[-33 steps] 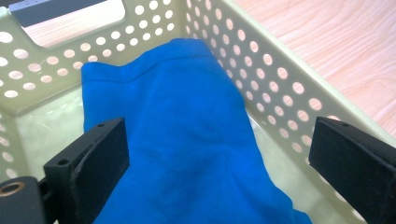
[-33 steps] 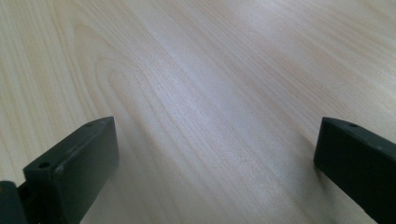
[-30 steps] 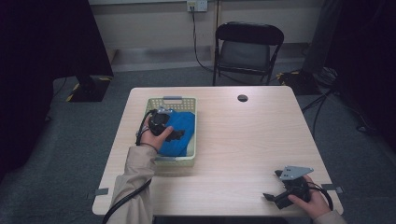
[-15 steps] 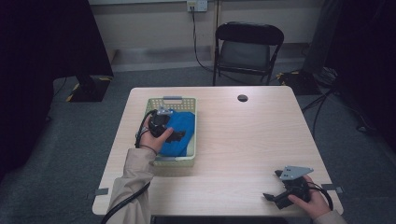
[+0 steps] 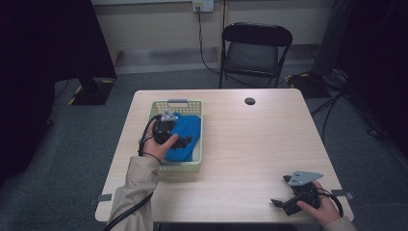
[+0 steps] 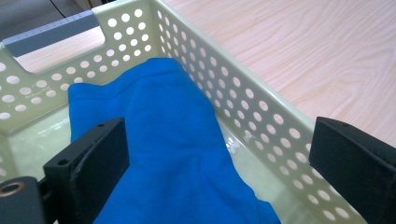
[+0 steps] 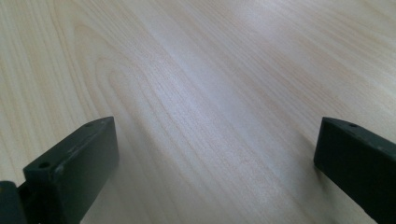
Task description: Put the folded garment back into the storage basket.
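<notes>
Blue fleece-like cloth [image 6: 173,154], bunched, lying inside a pale yellow perforated plastic basket [image 5: 198,139] on the left half of the light wood table [image 5: 250,144]. Heaped toward the basket's right wall and far end; glossy bare basket floor visible beside it in the left gripper view.

Left gripper [image 6: 219,163] poised low within the basket, over the cloth, jaws spread wide apart: left jaw over the fabric, right jaw near the basket's right wall. No fabric pinched between them; whether the jaws touch the cloth cannot be told. In the high view, left gripper [image 5: 185,141] and its holding hand [image 5: 161,142] over the near-left part of the basket, essentially unchanged in position across the last second. Judged meaning: either a pause before closing on the cloth or a moment just after letting it go; not decidable from these pictures.

Grey handle [image 6: 49,32] at the basket's far end wall. No other contents discernible in the basket.

Right gripper [image 7: 215,163] parked near the table's near-right corner, jaws likewise wide apart over bare wood, holding nothing, also unmoved over the last second; in the high view, right gripper [image 5: 284,204] well apart from the basket.

Small round dark object [image 5: 249,101], identity unclear, near the table's far edge. Black folding chair [image 5: 255,48] behind the table.
</notes>
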`<state>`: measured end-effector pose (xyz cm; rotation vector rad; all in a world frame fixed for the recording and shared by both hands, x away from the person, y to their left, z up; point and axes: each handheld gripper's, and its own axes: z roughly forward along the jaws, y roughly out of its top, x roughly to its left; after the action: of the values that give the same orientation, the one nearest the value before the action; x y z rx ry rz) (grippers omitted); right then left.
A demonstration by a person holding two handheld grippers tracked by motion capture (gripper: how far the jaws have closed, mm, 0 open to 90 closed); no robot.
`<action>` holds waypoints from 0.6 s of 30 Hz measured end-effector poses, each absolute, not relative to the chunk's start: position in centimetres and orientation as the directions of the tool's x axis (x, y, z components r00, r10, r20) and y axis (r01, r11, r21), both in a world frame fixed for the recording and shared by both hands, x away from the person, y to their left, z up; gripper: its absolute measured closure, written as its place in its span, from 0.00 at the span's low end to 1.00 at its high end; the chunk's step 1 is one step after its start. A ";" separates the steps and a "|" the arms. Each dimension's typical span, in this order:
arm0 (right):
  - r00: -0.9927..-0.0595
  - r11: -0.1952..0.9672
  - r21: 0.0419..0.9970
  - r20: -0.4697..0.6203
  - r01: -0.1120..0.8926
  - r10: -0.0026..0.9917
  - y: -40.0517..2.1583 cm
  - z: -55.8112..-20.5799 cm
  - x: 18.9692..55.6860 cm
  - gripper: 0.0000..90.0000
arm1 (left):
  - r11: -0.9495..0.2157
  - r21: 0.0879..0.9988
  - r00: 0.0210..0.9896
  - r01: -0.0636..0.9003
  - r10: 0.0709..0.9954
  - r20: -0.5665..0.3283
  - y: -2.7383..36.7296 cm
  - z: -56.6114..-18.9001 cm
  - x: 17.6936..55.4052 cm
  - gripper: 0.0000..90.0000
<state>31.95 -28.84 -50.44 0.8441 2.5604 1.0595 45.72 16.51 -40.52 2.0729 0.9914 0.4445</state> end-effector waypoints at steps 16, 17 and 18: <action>-0.803 0.569 0.708 -0.004 0.419 0.596 -28.8 -50.4 32.0 0.00 | -0.407 0.787 0.657 0.464 0.754 0.003 16.4 -40.4 44.2 0.05; -0.803 0.569 0.708 -0.004 0.419 0.596 -28.8 -50.4 31.9 0.00 | -0.410 0.786 0.661 0.462 0.751 0.003 16.5 -40.3 44.1 0.05; -0.803 0.569 0.708 -0.004 0.419 0.596 -28.8 -50.4 31.9 0.00 | -0.407 0.789 0.660 0.460 0.751 0.002 16.4 -40.4 44.0 0.05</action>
<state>31.95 -28.84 -50.44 0.8439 2.5605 1.0596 43.96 16.40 -40.35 2.0712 0.9351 0.4605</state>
